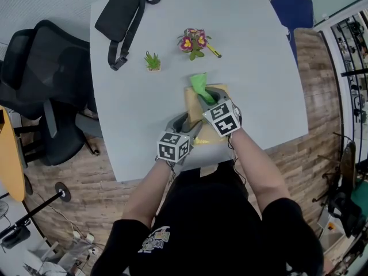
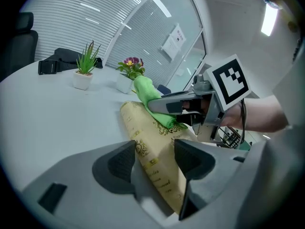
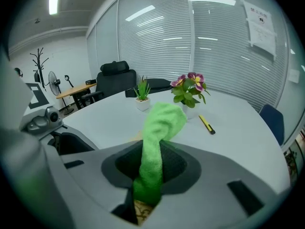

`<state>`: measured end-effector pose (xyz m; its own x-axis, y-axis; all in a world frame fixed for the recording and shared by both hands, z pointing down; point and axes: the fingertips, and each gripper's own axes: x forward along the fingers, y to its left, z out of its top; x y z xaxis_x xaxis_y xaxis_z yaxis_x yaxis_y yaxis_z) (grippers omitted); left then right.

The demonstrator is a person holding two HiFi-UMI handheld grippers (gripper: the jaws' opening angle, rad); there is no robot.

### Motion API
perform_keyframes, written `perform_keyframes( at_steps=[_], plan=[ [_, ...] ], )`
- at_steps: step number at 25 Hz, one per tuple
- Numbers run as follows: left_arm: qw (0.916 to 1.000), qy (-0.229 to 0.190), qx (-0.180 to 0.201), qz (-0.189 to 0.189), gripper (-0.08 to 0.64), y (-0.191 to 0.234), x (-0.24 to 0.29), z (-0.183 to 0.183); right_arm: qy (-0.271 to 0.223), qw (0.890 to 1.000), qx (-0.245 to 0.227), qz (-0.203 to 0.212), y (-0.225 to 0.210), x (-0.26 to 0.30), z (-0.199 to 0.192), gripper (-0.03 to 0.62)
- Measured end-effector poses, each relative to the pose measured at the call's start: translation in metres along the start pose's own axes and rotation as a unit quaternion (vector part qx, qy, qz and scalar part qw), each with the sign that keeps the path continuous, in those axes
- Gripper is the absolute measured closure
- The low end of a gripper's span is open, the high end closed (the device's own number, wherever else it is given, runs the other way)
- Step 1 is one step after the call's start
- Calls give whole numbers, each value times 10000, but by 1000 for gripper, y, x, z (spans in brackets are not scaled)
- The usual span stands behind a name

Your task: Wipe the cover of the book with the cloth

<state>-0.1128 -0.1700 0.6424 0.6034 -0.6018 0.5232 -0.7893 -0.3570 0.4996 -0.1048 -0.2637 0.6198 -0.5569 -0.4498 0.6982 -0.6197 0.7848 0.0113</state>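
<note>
A tan book [image 1: 192,104] with gold print lies near the front edge of the grey table [image 1: 259,85]. My left gripper [image 1: 186,123] straddles its spine edge; in the left gripper view the book [image 2: 143,128] runs between both pads and my left gripper [image 2: 155,152] is shut on it. The right gripper [image 1: 210,98] is shut on a green cloth [image 1: 199,85] and rests over the cover. The cloth [image 3: 159,128] sticks up and forward out of the right gripper [image 3: 151,168]. From the left gripper view, the cloth [image 2: 146,90] lies on the cover under the right gripper [image 2: 175,105].
Beyond the book stand a flower pot [image 1: 194,42], a small green plant [image 1: 152,62] and a yellow pen [image 1: 214,50]. A black bag [image 1: 123,16] lies at the far left. A black office chair [image 1: 40,96] is left of the table, a blue chair [image 1: 293,7] at the far right.
</note>
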Motion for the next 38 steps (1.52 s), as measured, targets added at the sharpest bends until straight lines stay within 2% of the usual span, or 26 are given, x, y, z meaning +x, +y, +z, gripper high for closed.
perform_keyframes(
  at_steps=[15,22,31,38],
  plan=[
    [10000,-35,25,9,302,0,0,1,-12,9945,722,-761,-70,-37,-34,494],
    [10000,-14,5,0,302,2,1,0,-26,9875,1301,-886,-84,-50,-51,495],
    [10000,-26,25,8,302,1,0,0,64,9908,901,-1013,-70,-62,-55,495],
    [10000,-29,27,13,302,2,1,0,-99,9957,690,-608,-32,-59,-37,494]
  ],
)
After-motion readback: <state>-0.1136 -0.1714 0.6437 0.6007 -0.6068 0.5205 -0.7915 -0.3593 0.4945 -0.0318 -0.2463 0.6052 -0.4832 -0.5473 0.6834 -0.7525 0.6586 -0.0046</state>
